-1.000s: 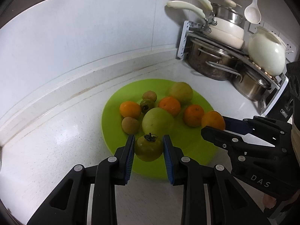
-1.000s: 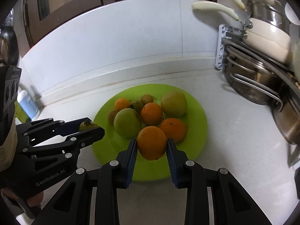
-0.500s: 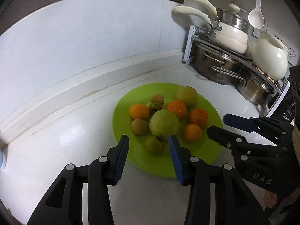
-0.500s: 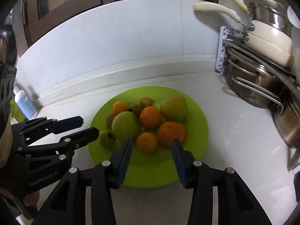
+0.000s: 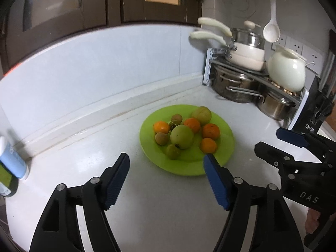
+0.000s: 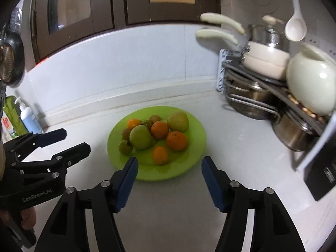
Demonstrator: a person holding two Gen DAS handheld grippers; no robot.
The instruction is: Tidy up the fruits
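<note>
A lime green plate [image 5: 225, 149] [image 6: 195, 147] on the white counter carries several fruits: oranges, green apples and small brownish ones. The small green tomato [image 5: 172, 151] [image 6: 125, 147] lies at the plate's near left side. The small orange [image 5: 208, 145] [image 6: 160, 155] lies at its near edge. My left gripper [image 5: 167, 163] hovers above the counter short of the plate, jaws opening, nothing between them. My right gripper [image 6: 169, 167] hangs likewise in front of the plate, jaws opening and empty. Each gripper shows in the other's view: the right gripper [image 5: 281, 145], the left gripper [image 6: 69, 142].
A metal rack [image 5: 241, 79] with steel pots, white pans and a white jar [image 5: 286, 71] fills the right corner. Bottles [image 6: 29, 118] stand at the far left by the backsplash. A dark box [image 6: 323, 163] sits at the right. Bare counter lies in front of the plate.
Both grippers let go of their fruit, the green tomato and the small orange, onto the plate's near edge. Both then opened wider and drew back and upward from the plate.
</note>
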